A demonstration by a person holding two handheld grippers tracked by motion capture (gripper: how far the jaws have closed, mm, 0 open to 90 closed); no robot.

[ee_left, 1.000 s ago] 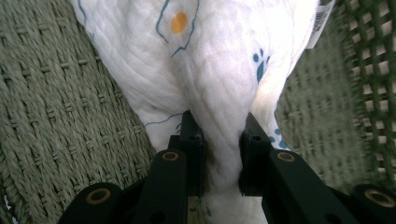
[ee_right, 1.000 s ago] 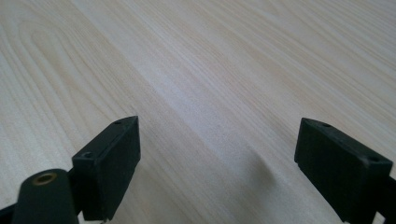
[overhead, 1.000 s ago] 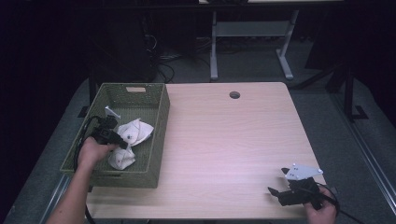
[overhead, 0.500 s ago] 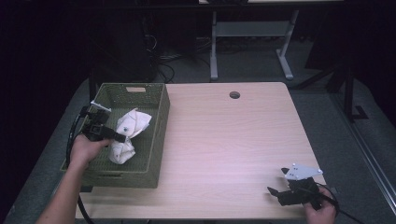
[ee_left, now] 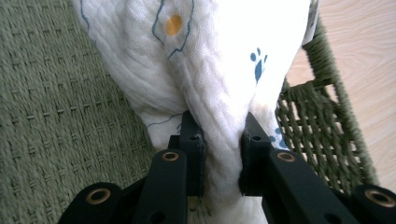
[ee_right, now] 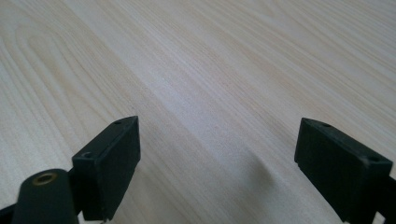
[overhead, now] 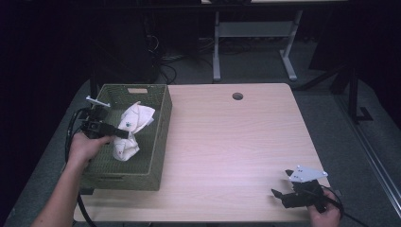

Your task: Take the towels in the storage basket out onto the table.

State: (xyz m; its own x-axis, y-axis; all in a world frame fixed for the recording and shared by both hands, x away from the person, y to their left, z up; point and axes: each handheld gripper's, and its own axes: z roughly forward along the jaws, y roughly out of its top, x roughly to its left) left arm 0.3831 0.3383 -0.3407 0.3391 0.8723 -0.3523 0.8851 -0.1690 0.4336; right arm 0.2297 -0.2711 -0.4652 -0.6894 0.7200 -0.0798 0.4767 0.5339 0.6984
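A white cloth [overhead: 134, 124] with blue and orange prints hangs partly lifted inside the green woven basket [overhead: 161, 142] at the table's left. My left gripper [overhead: 124, 134] is shut on a bunched fold of that cloth [ee_left: 219, 93], the fabric pinched between both jaws just above the basket floor [ee_left: 60, 112]. My right gripper [overhead: 279, 195] rests near the table's front right corner, jaws wide apart over bare wood [ee_right: 210, 93], with nothing between them.
The light wooden table [overhead: 236, 142] has a round cable hole [overhead: 237, 96] near its far edge. Behind the table stands a white desk frame [overhead: 255, 38] on dark floor. A black cable [overhead: 71, 137] trails from the left gripper outside the basket.
My left gripper has risen and pulled back toward the basket's left wall, drawing the cloth upward with it. The right gripper has stayed where it was.
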